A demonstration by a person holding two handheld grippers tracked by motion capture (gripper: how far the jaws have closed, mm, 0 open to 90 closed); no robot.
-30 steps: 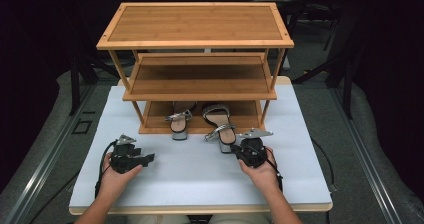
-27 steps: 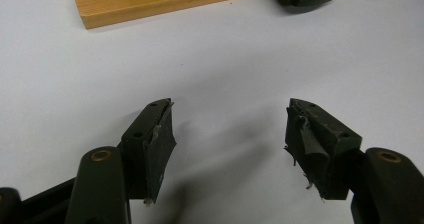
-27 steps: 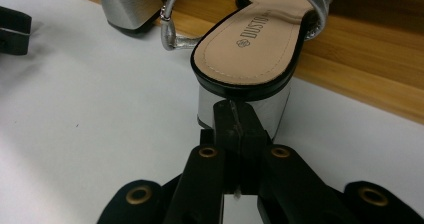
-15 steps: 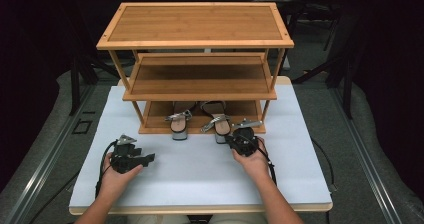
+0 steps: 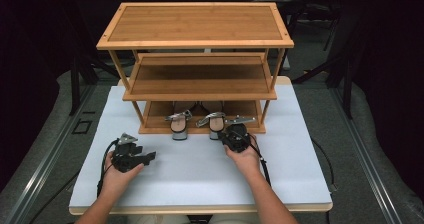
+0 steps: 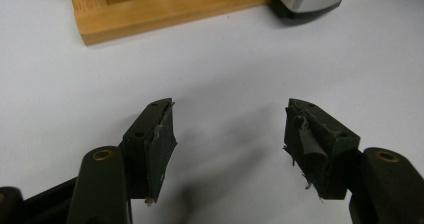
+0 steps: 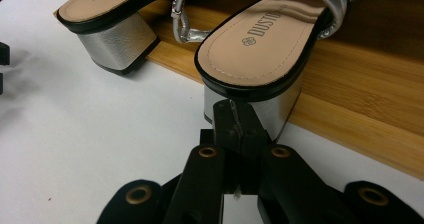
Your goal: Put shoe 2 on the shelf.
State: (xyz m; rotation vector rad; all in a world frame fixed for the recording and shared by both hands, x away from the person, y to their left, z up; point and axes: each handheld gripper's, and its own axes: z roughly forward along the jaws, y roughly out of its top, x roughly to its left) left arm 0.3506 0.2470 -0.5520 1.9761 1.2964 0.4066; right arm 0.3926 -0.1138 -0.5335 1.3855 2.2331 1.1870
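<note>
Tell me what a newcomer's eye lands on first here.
A three-tier wooden rack stands at the table's far side. Two silver block-heeled sandals sit on its bottom shelf, heels poking out. The right gripper, jaws shut, presses against the right sandal's heel; the left gripper rests open.

Wood, silver heels, matt black jaws — that is what you have in front of you.

Your rack point(image 5: 195, 24) is light wood with a fine lengthwise grain, smooth and faintly shiny. The table point(image 5: 200, 176) looks matt, pale and smooth. Both sandals point(image 7: 260, 44) have glossy silver straps, brushed metallic-looking block heels point(image 7: 112, 44) and a smooth tan insole edged in black. Your right gripper point(image 7: 235, 116) and left gripper point(image 6: 230, 134) are matt black, plastic by the look — the left gripper's pads point(image 6: 162, 144) are worn and ragged.
</note>
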